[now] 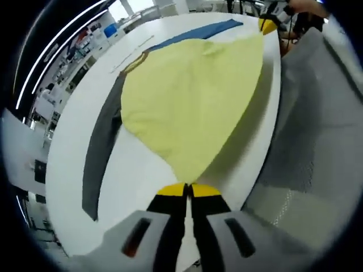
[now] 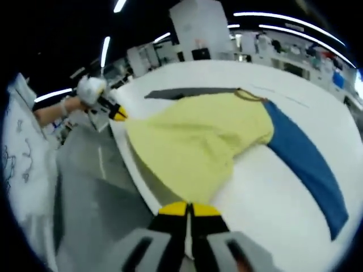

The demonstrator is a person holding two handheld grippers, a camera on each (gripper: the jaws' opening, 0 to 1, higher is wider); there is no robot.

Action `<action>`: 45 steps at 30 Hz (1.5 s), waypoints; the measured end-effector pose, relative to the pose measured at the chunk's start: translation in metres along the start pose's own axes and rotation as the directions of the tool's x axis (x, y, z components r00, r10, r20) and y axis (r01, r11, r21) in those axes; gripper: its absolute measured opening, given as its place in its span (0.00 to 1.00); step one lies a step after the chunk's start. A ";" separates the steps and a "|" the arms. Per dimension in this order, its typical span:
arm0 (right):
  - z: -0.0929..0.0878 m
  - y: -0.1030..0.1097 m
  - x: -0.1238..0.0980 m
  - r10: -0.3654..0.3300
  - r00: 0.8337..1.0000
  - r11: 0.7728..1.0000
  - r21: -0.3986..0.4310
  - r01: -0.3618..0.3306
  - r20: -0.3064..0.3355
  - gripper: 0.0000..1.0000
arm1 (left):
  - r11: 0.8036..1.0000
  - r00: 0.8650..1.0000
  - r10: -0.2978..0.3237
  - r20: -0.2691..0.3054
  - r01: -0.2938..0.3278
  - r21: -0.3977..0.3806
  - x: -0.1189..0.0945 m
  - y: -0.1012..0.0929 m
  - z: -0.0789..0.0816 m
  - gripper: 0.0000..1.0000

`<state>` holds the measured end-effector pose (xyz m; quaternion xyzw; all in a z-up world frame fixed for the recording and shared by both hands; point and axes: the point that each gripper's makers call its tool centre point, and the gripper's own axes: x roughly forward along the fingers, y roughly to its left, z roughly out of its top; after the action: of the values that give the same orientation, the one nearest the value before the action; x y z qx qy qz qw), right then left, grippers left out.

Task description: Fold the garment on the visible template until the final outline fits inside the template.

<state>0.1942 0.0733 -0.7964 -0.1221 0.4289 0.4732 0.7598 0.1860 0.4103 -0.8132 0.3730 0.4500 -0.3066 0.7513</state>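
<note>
A yellow garment (image 1: 193, 96) with a grey sleeve (image 1: 102, 147) and a blue sleeve (image 1: 198, 33) is stretched over the white table (image 1: 85, 113). My left gripper (image 1: 188, 190) is shut on one hem corner of it, lifted near the table's edge. My right gripper (image 2: 189, 208) is shut on the other hem corner of the garment (image 2: 198, 141). The blue sleeve (image 2: 306, 158) lies on the table (image 2: 272, 198), and the grey sleeve (image 2: 187, 92) lies farther off. The right gripper (image 1: 267, 24) shows far off in the left gripper view, and the left gripper (image 2: 116, 112) shows far off in the right gripper view, held by a gloved hand (image 2: 91, 90).
The table edge (image 1: 266, 147) runs beside a grey floor (image 1: 317, 124). Thin lines (image 1: 133, 50) are marked on the tabletop beyond the collar. Desks and equipment (image 2: 272, 45) fill the room behind.
</note>
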 end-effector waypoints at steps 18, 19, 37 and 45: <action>-0.043 0.001 0.026 0.009 0.976 0.998 -0.067 -0.024 -0.216 0.00 | 0.995 0.988 -0.076 -0.134 0.083 0.054 0.019 -0.029 -0.017 0.00; -0.044 0.000 0.027 0.011 0.976 0.998 -0.057 -0.024 -0.216 0.00 | 0.995 0.988 -0.076 -0.138 0.084 0.055 0.021 -0.030 -0.017 0.00; -0.050 0.003 0.030 0.019 0.976 1.000 -0.016 -0.023 -0.215 0.00 | 0.997 0.991 -0.080 -0.112 0.079 -0.014 0.022 -0.029 -0.020 0.00; -0.052 0.001 0.027 0.015 0.973 0.999 -0.027 -0.022 -0.230 0.00 | 0.995 0.992 -0.087 -0.088 0.082 -0.055 0.023 -0.030 -0.020 0.00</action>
<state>0.1703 0.0595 -0.8478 -0.1831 0.5082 0.4691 0.6987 0.1629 0.4084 -0.8491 0.3475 0.5066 -0.3092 0.7260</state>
